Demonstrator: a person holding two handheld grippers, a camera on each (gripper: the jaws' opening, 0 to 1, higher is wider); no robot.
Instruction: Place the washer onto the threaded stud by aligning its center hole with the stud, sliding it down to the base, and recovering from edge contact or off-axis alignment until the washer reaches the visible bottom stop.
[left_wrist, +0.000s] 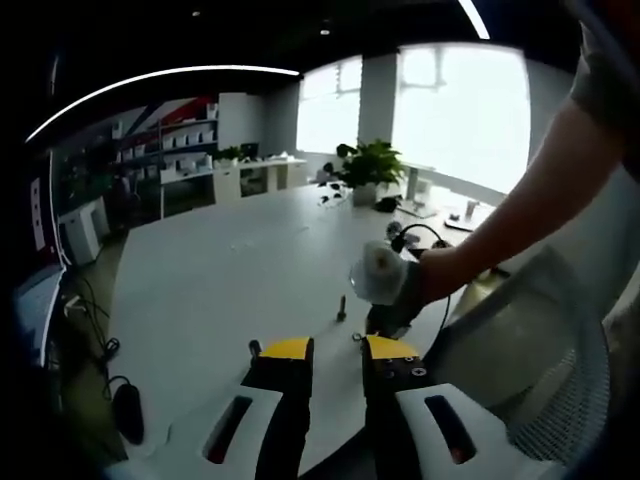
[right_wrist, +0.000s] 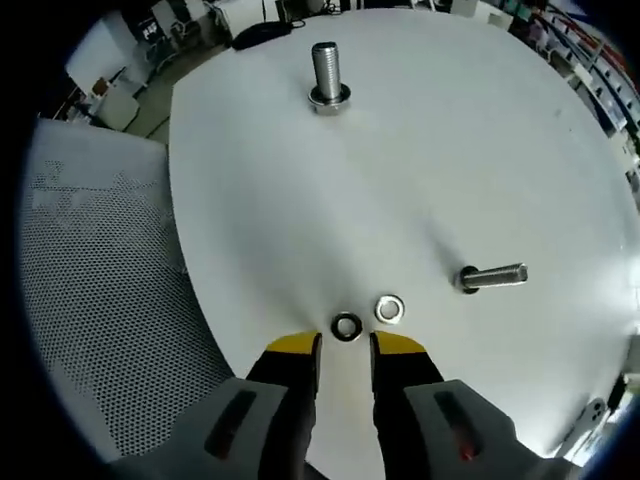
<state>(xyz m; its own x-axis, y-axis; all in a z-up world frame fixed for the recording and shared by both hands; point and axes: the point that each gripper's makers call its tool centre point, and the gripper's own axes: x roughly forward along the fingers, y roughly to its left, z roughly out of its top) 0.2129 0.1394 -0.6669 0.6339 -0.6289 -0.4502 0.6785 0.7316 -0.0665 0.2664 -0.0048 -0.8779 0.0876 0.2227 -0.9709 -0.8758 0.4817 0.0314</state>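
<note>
Ahead of the left gripper (left_wrist: 337, 352), in the left gripper view: jaws apart, holding nothing; stud (left_wrist: 341, 308) upright on the desk (left_wrist: 220, 270), just beyond the tips, near the close edge. Right gripper (left_wrist: 392, 300) to the right, in a gloved hand (left_wrist: 440, 272).

Now the right gripper view: right gripper (right_wrist: 345, 345) with jaws apart, empty, tips just short of a washer (right_wrist: 346, 327) lying flat, hole up. Second washer (right_wrist: 389, 309) just beside it. Upright stud (right_wrist: 327, 73) well beyond, axis vertical; a second stud (right_wrist: 492, 277) lying on its side. Right gripper nearer the washer.
</note>
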